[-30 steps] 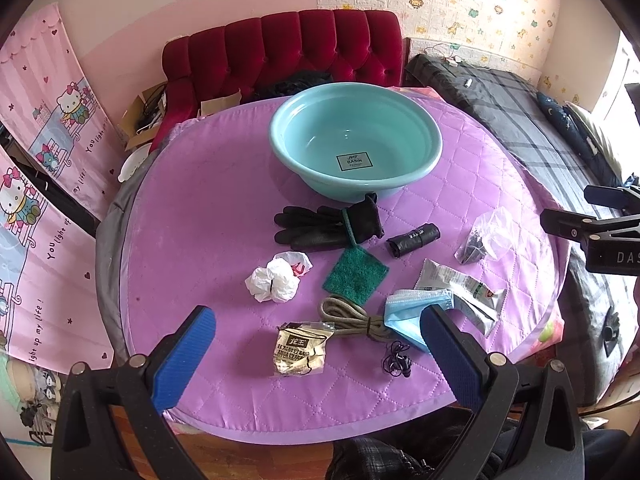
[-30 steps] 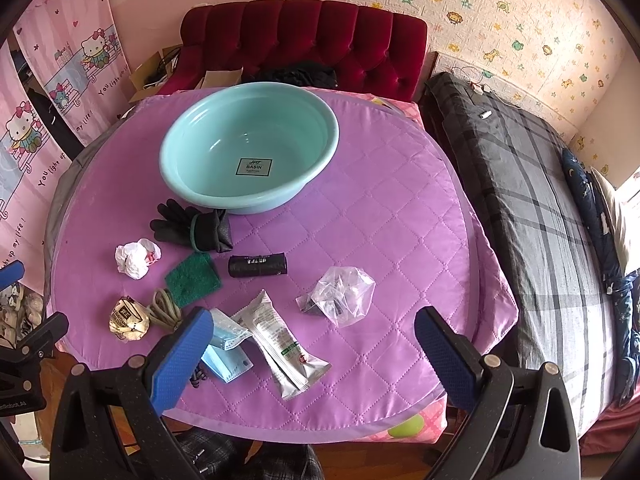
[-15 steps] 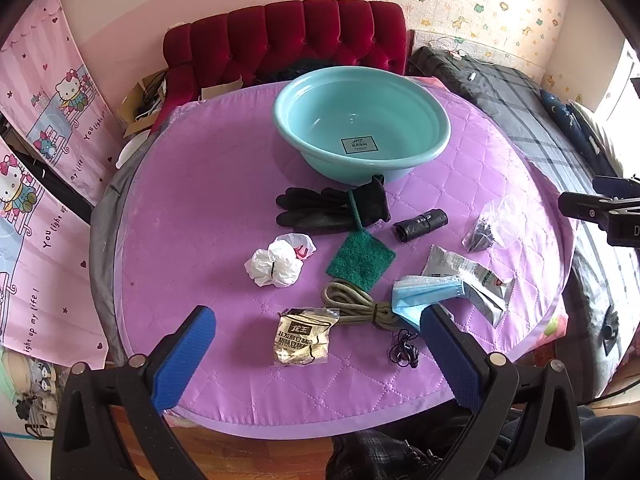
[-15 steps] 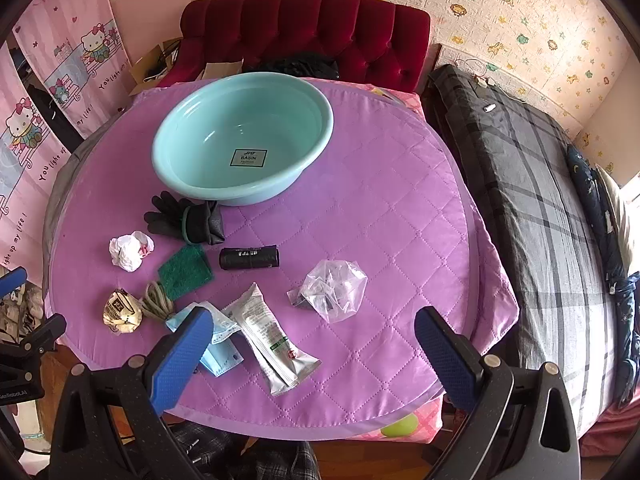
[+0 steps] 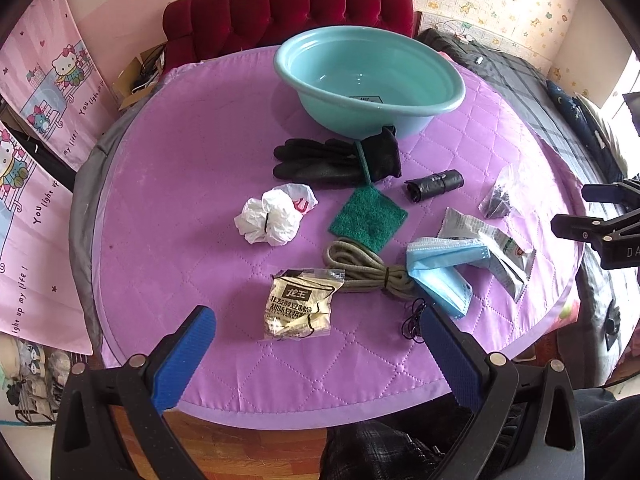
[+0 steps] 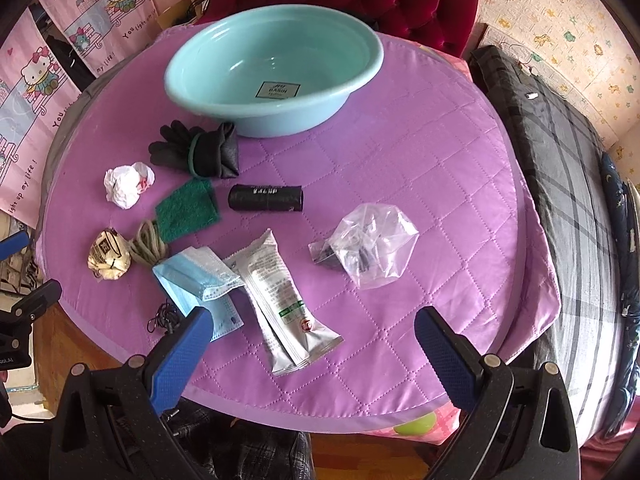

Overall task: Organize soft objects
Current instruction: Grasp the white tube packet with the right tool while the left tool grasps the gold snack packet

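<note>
A teal basin (image 5: 372, 80) (image 6: 276, 76) stands empty at the far side of a round purple quilted table (image 5: 192, 168). In front of it lie black gloves (image 5: 336, 160) (image 6: 196, 152), a white crumpled bag (image 5: 272, 220), a green scouring pad (image 5: 367, 216), a black roll (image 6: 266, 198), a coiled cord (image 5: 364, 270), a blue face mask (image 5: 440, 268) (image 6: 200, 280), silver pouches (image 6: 284, 296), a clear bag (image 6: 372, 248) and a snack packet (image 5: 300, 304). My left gripper (image 5: 312, 360) is open just short of the snack packet. My right gripper (image 6: 312, 360) is open by the pouches.
A red tufted sofa (image 5: 288, 8) stands behind the table. A bed with a grey plaid cover (image 6: 572, 184) runs along the right. Pink cartoon curtains (image 5: 36, 92) hang on the left. A thin black wire (image 5: 414, 320) lies near the table's front edge.
Both grippers have moved in lower and closer to the table; the objects look larger. Nothing on the table has shifted.
</note>
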The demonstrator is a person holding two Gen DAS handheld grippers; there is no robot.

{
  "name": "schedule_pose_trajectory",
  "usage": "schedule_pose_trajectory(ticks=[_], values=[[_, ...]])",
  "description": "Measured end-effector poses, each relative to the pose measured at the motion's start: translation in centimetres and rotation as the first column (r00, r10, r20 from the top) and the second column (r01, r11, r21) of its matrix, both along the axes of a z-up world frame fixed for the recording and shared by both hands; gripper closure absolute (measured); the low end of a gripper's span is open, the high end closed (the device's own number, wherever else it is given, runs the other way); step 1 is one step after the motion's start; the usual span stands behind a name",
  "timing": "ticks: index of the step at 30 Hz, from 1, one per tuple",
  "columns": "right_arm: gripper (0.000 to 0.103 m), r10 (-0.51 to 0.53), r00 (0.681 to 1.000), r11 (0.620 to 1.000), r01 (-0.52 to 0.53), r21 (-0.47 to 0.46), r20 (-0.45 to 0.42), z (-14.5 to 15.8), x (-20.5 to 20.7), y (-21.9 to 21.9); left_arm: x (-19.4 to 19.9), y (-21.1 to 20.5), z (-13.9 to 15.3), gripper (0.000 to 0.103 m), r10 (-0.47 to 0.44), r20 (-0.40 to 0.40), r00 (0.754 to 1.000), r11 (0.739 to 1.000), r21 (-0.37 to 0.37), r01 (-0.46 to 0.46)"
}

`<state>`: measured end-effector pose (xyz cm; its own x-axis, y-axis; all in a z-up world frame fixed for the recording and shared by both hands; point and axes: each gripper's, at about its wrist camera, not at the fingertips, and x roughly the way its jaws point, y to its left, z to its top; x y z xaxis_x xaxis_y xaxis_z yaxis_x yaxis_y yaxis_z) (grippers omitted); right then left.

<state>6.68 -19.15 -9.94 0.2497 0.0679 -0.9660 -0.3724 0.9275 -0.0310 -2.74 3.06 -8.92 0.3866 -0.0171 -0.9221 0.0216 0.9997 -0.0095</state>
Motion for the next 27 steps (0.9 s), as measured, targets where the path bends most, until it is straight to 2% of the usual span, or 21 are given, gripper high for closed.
schedule_pose_trajectory(ticks=[13,19,21,23,24,25,26,27], values=[[0.000,0.072,0.992,0.996,-0.076,-0.035,-0.101,-7.7,0.8,2.0,-1.3,1.4,-5.2,0.000,0.029,-0.067,0.997,1.000,-0.006,-0.030],[0.002,0.066,0.989,0.996,-0.073,-0.047,-0.132,-10.9,1.7,2.7,-1.3,1.9,-7.3,0.000,0.042,-0.097,0.994,0.999,-0.004,-0.043],[0.007,0.062,0.988,0.997,-0.068,-0.040,-0.141,-11.5,2.1,2.8,-1.3,2.1,-7.8,0.000,0.046,-0.106,0.993,0.999,-0.007,-0.047],[0.019,0.067,0.987,0.997,-0.072,-0.034,-0.146,-11.9,2.4,3.1,-1.2,2.2,-8.1,0.000,0.047,-0.113,0.993,0.999,-0.006,-0.048],[0.022,0.070,0.986,0.997,-0.075,-0.029,-0.149,-12.2,2.5,3.4,-1.1,2.2,-8.2,0.000,0.047,-0.115,0.992,0.999,-0.004,-0.047],[0.030,0.074,0.985,0.997,-0.078,-0.020,-0.156,-12.5,2.6,3.6,-1.1,2.2,-8.3,0.000,0.046,-0.117,0.992,0.999,-0.003,-0.046],[0.047,0.077,0.984,0.997,-0.081,-0.013,-0.162,-12.7,2.7,3.9,-1.0,2.2,-8.5,0.000,0.045,-0.117,0.992,0.999,-0.003,-0.045],[0.052,0.084,0.982,0.996,-0.085,0.000,-0.168,-12.9,2.6,4.2,-1.0,2.2,-8.6,0.000,0.044,-0.118,0.992,0.999,-0.002,-0.045]])
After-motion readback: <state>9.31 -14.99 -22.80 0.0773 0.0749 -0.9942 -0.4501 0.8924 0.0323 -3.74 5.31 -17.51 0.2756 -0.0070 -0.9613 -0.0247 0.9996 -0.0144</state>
